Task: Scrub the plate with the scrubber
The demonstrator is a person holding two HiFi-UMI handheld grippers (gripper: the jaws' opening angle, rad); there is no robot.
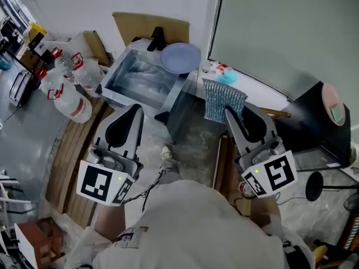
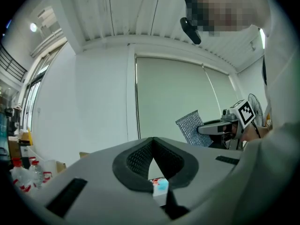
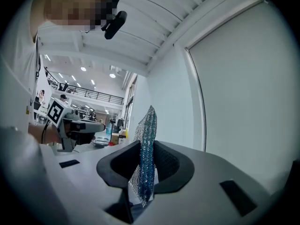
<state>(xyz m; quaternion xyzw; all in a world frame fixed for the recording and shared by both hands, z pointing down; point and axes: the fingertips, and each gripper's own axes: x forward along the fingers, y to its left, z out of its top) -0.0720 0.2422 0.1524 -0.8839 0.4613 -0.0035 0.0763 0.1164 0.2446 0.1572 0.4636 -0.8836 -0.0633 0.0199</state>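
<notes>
- The plate [image 1: 180,57] is pale blue and sits at the far right corner of the sink [image 1: 119,76]. We cannot tell whether it rests on the rim or just over it. Neither hand-held gripper touches it.
- The scrubber [image 1: 223,98] is a silver mesh sheet with a blue tint. It is well apart from the plate, nearer the person and to the right.
- The right hand-held gripper [image 1: 230,112] is clamped on the scrubber's lower edge. In the right gripper view the sheet shows edge-on, with a pad pressing each face. The rest of the sheet stands up past the jaws.
- The left hand-held gripper [image 1: 136,109] has its jaws pressed together and pinches nothing. It is held in front of the sink's near edge, apart from the plate.
- Both hand-held grippers are side by side, with their marker cubes toward the person.
- The sink is a metal basin. A black tap [image 1: 156,38] stands at its far edge, just left of the plate.
- A small blue-and-red packet [image 1: 223,73] lies on the table [image 1: 263,92], right of the plate and just beyond the scrubber.
- Clear plastic bottles with red parts [image 1: 70,86] stand left of the sink.
- A black box [image 1: 314,125] sits at the right, past the right hand-held gripper.
</notes>
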